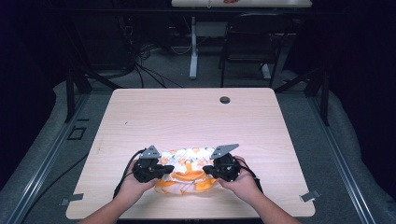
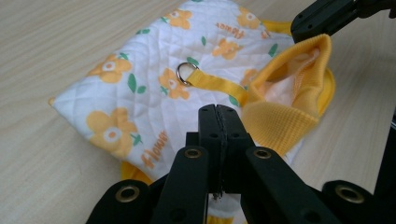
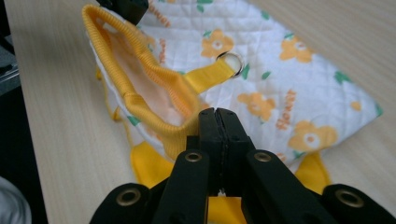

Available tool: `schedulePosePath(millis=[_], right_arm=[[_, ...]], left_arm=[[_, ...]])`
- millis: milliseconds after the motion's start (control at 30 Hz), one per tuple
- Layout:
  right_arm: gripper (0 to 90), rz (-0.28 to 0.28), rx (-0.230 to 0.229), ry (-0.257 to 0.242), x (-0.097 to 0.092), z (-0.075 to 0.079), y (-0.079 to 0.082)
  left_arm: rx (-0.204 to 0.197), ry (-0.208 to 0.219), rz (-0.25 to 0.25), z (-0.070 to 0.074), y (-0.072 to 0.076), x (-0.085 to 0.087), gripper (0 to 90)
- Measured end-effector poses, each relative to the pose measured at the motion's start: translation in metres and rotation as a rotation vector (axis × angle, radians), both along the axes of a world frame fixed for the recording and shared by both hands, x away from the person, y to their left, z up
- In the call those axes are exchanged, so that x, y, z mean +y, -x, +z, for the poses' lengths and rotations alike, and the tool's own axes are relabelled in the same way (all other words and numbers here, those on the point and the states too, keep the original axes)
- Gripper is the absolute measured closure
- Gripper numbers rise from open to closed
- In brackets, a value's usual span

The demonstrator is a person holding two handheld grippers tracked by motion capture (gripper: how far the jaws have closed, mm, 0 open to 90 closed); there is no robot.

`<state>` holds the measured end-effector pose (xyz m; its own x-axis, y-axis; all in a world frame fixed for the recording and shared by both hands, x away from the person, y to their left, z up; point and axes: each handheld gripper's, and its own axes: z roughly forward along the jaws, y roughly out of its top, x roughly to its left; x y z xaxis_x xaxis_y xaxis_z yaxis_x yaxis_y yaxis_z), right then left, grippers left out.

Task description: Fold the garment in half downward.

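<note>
Quilted floral garment (image 1: 189, 169) btwn tongs, both clamped

The tongs' (image 2: 218, 114) shut tips hide the garment's (image 2: 140, 93) pinched edge.

The high view is lit from above: the table (image 1: 196, 116) glows pale while the room around it sinks into near black. Shadows under the hands are soft and short. Both gripper views are bright and even, with the jaws up close slightly soft.
</note>
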<state>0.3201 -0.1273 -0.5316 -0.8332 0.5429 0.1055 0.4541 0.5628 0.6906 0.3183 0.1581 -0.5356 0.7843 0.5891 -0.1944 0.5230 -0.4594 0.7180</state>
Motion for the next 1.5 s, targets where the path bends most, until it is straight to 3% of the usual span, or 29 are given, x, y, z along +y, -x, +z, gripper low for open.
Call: schedulePosePath(millis=[400, 700, 933, 1100, 1400, 1500], right_arm=[[89.6, 0.03, 0.05, 0.029, 0.0, -0.024, 0.02], [89.8, 0.034, 0.056, 0.036, 0.001, -0.031, 0.02], [89.9, 0.01, 0.068, 0.014, 0.003, -0.034, 0.012], [89.8, 0.0, 0.064, 0.034, 0.005, -0.032, 0.001], [89.9, -0.036, 0.056, 0.039, 0.012, -0.032, -0.02], [89.9, -0.046, 0.049, 0.046, 0.015, -0.032, -0.026]], left_arm=[[0.053, -0.024, 0.006, -0.029, 0.015, 0.003, 90.0], [0.041, -0.031, 0.003, -0.033, 0.014, 0.003, 90.0], [0.028, -0.037, 0.025, -0.033, 0.0, 0.005, 90.0], [0.013, -0.055, 0.051, -0.032, -0.013, 0.004, 90.0], [0.016, -0.018, 0.118, -0.035, -0.034, 0.007, 90.0], [0.003, -0.032, 0.123, -0.035, -0.04, 0.007, 90.0]])
